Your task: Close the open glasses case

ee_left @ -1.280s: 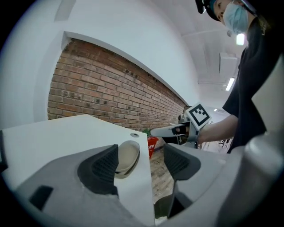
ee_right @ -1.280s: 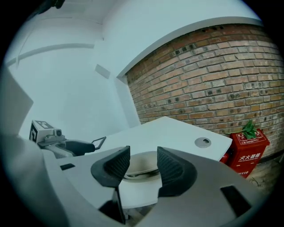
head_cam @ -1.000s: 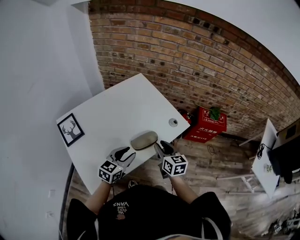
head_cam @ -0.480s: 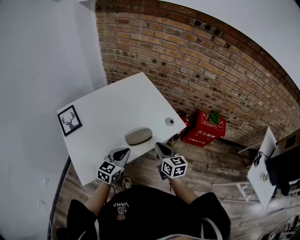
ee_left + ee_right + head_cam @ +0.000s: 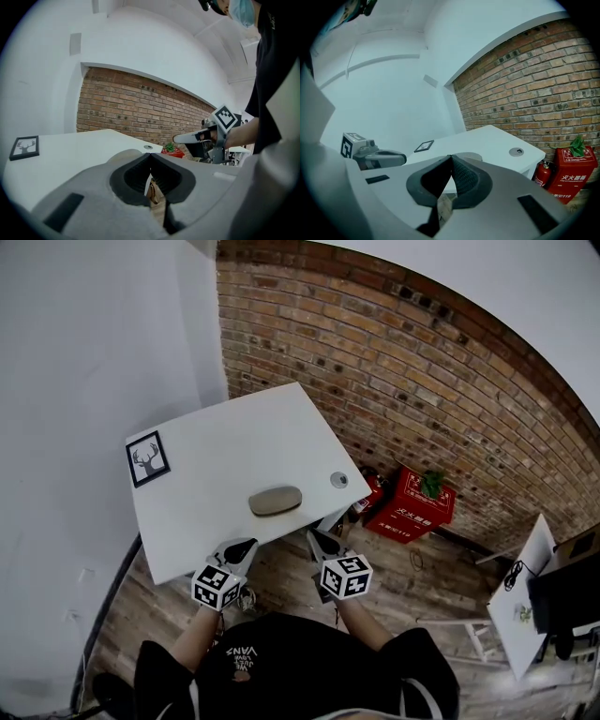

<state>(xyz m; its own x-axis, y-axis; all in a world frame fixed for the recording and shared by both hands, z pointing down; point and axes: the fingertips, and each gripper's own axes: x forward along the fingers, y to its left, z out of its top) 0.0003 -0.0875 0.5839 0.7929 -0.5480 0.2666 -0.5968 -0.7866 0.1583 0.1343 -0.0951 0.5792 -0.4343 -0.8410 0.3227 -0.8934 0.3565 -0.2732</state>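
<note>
The taupe glasses case (image 5: 275, 501) lies with its lid down on the white table (image 5: 216, 446), near the front edge. Both grippers hang off the table's front edge, over the wooden floor, apart from the case. My left gripper (image 5: 242, 547) is shut with nothing in it; in its own view the pads meet at the left gripper's tip (image 5: 150, 154). My right gripper (image 5: 313, 540) is also shut and empty, its tip (image 5: 450, 157) closed. Each gripper sees the other: the right gripper (image 5: 194, 138) and the left gripper (image 5: 377, 157). The jaws hide most of the case in both gripper views.
A framed deer picture (image 5: 147, 458) lies at the table's far left corner. A round cable grommet (image 5: 338, 479) sits near the right corner. A red box with a plant (image 5: 417, 501) and a fire extinguisher (image 5: 541, 172) stand on the floor by the brick wall (image 5: 422, 362).
Both grippers have drawn back from the case toward the person, past the table's front edge, and their jaws have shut. The case has stayed in place on the table.
</note>
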